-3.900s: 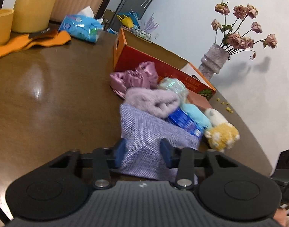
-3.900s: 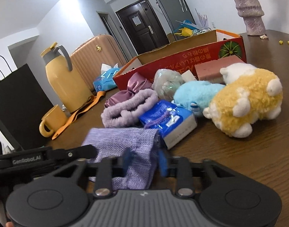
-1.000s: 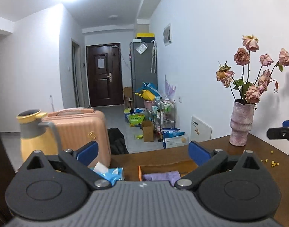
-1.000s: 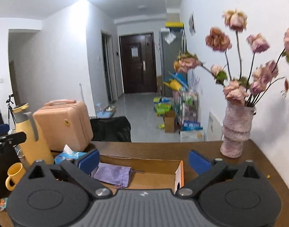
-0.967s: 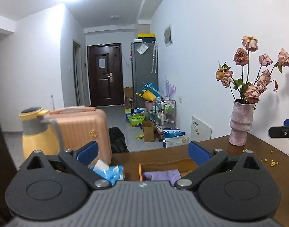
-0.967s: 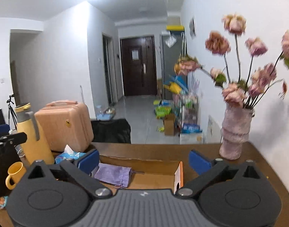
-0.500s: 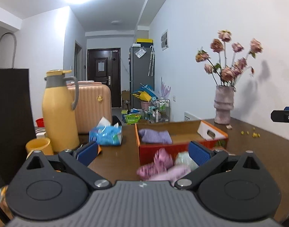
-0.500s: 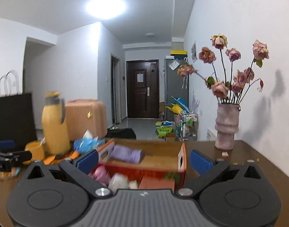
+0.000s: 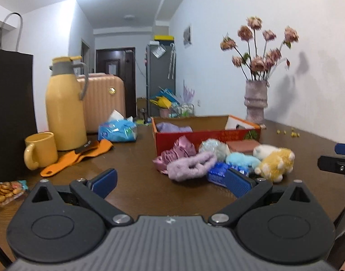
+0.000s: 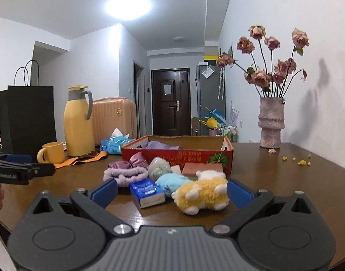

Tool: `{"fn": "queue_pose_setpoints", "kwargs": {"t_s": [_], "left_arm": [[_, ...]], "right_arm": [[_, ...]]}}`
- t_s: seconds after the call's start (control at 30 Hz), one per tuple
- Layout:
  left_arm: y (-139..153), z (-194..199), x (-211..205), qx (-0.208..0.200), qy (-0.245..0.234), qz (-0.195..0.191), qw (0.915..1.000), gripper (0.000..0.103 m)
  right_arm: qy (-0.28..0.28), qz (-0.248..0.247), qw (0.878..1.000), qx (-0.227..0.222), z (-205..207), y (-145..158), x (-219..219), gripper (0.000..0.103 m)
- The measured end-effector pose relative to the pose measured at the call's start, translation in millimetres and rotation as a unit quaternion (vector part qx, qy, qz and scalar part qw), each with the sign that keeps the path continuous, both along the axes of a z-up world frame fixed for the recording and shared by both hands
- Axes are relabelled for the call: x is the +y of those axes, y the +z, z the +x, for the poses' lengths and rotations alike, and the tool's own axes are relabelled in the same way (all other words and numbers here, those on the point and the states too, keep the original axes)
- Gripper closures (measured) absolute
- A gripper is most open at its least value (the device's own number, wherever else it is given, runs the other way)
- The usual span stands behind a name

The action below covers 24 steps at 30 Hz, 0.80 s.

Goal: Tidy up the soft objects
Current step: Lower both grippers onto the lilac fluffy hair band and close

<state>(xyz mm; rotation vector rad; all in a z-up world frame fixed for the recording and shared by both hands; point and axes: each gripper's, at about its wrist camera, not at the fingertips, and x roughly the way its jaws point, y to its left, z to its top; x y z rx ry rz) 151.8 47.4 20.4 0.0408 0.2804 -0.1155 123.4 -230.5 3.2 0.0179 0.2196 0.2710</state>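
Hovering low over the near table edge, both tools empty. Right gripper [image 10: 171, 190] spread wide, nothing between the jaws, aimed at the yellow plush [image 10: 201, 195] lying just ahead; likely the next pick, since it sits nearest and unobstructed. Left gripper [image 9: 170, 181] likewise released and holding nothing, facing the lilac fuzzy headband [image 9: 190, 166] and blue tissue pack [image 9: 219, 172].

Behind these, loose on the wooden table [image 10: 274, 180]: a blue plush [image 10: 172, 180], pale green pouf [image 10: 159, 169], pink satin scrunchie [image 10: 129, 163], terracotta block [image 10: 201, 169]. All bunched against the front wall of the red cardboard box [image 10: 179, 155], probably staged there for a short carry.

Inside the box, at its left end, a purple cloth [image 10: 161, 145]: one soft item sorted, the pile still outside.

Farther back: yellow mug [image 10: 51, 155], yellow thermos [image 10: 78, 122], vase of dried roses [image 10: 270, 124].
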Motion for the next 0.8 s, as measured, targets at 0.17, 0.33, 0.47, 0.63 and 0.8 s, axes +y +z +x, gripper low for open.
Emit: {"fn": "queue_pose_setpoints", "kwargs": {"t_s": [0.17, 0.33, 0.47, 0.63, 0.8], "left_arm": [[-13.2, 25.1, -5.7, 0.027, -0.006, -0.005, 0.9996, 0.0], [-19.3, 60.8, -12.1, 0.073, -0.016, -0.015, 0.9971, 0.0], [-21.0, 88.4, -18.2, 0.078, -0.026, -0.015, 0.9965, 0.0], [-23.0, 130.6, -6.1, 0.113, -0.013, -0.076, 0.9906, 0.019], [-27.9, 165.9, 13.9, 0.157, -0.029, -0.143, 0.9768, 0.025]], "right_arm": [[0.004, -0.009, 1.0, 0.029, 26.4, -10.6, 4.6, 0.001], [0.03, 0.001, 0.998, 0.062, 60.0, -10.7, 10.4, 0.016], [0.044, 0.001, 0.996, 0.081, 92.1, -10.1, 22.1, 0.037], [0.08, 0.008, 0.992, 0.101, 141.1, -5.1, 42.3, 0.041], [0.105, 0.031, 0.984, 0.142, 199.1, -5.4, 65.9, 0.041]]}}
